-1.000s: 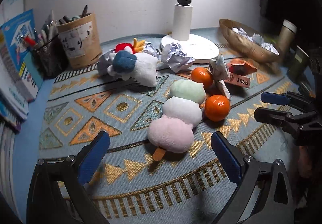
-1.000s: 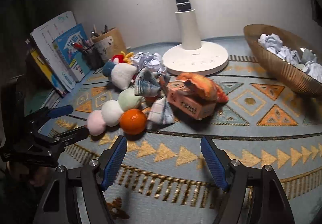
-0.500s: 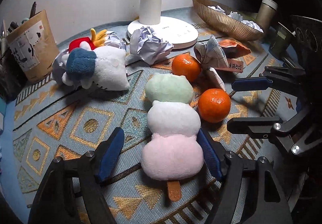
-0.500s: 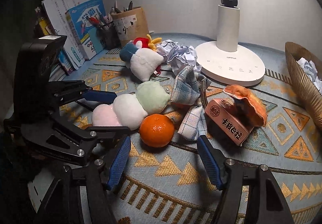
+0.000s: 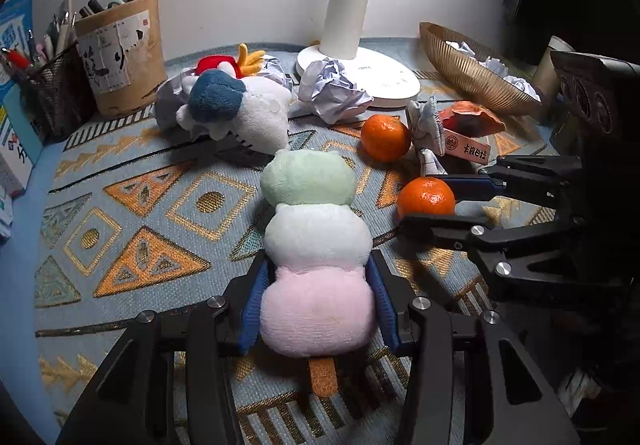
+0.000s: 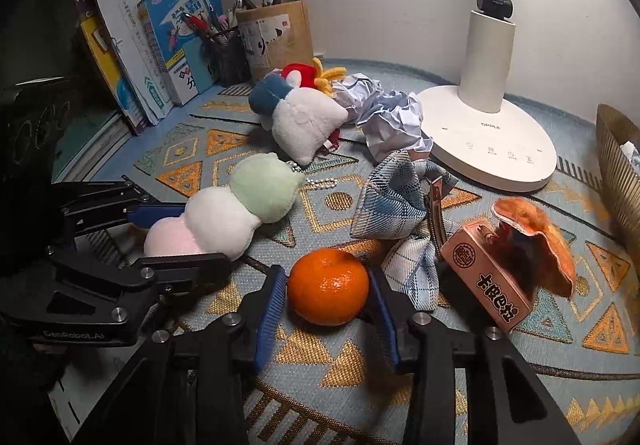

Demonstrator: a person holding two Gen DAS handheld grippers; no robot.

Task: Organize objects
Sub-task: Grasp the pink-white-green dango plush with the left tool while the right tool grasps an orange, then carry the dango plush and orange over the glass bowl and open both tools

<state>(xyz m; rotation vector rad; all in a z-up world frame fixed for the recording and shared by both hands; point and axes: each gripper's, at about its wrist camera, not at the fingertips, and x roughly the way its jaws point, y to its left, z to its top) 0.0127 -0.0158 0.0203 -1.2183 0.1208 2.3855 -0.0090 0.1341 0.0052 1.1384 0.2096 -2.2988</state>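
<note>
1. Left wrist view: the left gripper [image 5: 318, 309] is closing on the pink end of the dango plush [image 5: 316, 245]; both blue pads touch its sides. The plush lies on the patterned mat [image 5: 152, 205], its stick toward the camera and its green end away.
2. Only this view shows a second orange [image 5: 386, 138] past the plush, beside the plaid cloth [image 5: 428, 125], and the paper wads lying in the gold bowl [image 5: 468, 73].
3. It also shows the right gripper [image 5: 428, 211] from the side, its two fingers lying either side of the near orange [image 5: 426, 198].
4. Right wrist view: the right gripper [image 6: 328, 297] is closing on that orange [image 6: 328, 287], which sits on the mat with the pads at its sides, touching or all but.
5. Only here are the leaning books [image 6: 160, 45] seen in full, along with the plush's bead chain [image 6: 316, 181] and the lamp base [image 6: 488, 141] buttons.
6. The left gripper [image 6: 176, 233] shows from the side, clasping the plush's pink end.
7. The snack box [image 6: 488, 277] lies just right of the orange.
</note>
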